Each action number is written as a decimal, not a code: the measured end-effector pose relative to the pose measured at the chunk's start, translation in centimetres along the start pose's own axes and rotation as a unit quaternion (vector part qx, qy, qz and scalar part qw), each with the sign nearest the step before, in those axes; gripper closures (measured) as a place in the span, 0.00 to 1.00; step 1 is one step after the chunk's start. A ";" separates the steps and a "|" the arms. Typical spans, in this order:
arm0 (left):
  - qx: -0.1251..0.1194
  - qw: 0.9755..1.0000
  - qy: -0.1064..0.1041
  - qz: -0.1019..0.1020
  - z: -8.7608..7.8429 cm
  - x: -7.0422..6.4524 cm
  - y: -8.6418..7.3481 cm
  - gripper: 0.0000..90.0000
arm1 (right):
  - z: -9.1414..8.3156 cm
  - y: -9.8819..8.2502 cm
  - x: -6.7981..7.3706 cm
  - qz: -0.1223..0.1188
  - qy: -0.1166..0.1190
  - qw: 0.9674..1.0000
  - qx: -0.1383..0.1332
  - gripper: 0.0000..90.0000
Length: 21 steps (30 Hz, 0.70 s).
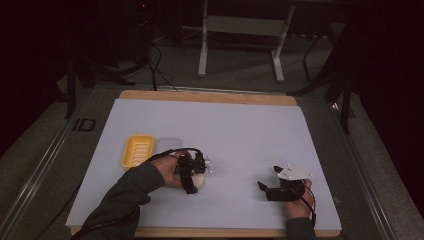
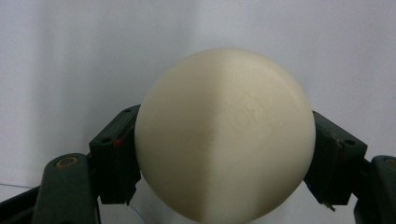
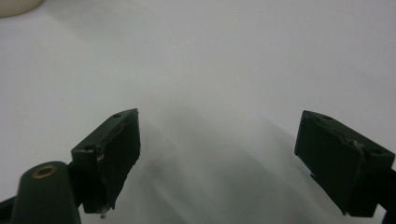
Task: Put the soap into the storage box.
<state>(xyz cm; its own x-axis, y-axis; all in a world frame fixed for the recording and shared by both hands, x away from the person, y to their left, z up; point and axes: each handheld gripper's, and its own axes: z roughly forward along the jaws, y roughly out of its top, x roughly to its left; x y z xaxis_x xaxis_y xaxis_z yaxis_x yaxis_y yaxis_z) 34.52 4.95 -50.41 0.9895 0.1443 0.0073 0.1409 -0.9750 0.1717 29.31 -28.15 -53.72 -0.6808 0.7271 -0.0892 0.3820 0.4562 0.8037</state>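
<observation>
Left gripper (image 2: pixel 224 154): its black pads are closed against both flanks of a cream-white, rounded bar of soap (image 2: pixel 224 135) — held about halfway shut, gripped at the widest part so it cannot slip.
Soap's place: low over the pale sheet covering the table (image 1: pixel 240 130), right of the yellow ribbed soap dish (image 1: pixel 138 150); whether it rests on the sheet is hard to tell.
Yellow dish: near at hand — probably where the soap belongs.
Right gripper (image 3: pixel 229 149): jaws spread wide with nothing between them, parked well apart, out of the way.
</observation>
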 end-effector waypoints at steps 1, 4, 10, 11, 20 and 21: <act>0.001 1.000 0.000 0.000 0.0 0.0 0.0 0.27 | 0.0 0.0 0.0 0.000 0.000 1.000 0.000 0.16; 0.001 1.000 0.001 0.001 0.0 0.0 0.0 0.27 | 0.0 0.0 0.0 0.000 0.000 1.000 0.000 0.16; 0.001 1.000 0.004 0.000 0.0 -0.1 0.0 0.27 | 0.0 0.0 0.0 0.000 0.000 1.000 0.000 0.16; 0.001 1.000 0.004 0.000 0.0 -0.1 0.0 0.27 | 0.0 0.0 0.0 0.000 0.000 1.000 0.000 0.16; 0.009 1.000 0.003 0.004 0.0 -0.1 0.2 0.27 | 0.0 0.0 0.0 -0.001 0.001 1.000 0.000 0.16; 0.009 1.000 0.003 0.003 0.0 -0.1 0.2 0.27 | 0.0 0.0 0.0 -0.001 0.001 1.000 0.000 0.16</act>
<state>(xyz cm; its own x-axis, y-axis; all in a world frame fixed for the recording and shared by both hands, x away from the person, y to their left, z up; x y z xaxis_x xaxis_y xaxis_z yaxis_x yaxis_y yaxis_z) 34.46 4.71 -50.32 0.9902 0.1388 0.0136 0.1351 -0.9789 0.1532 29.30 -28.15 -53.72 -0.6819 0.7259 -0.0894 0.3810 0.4569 0.8038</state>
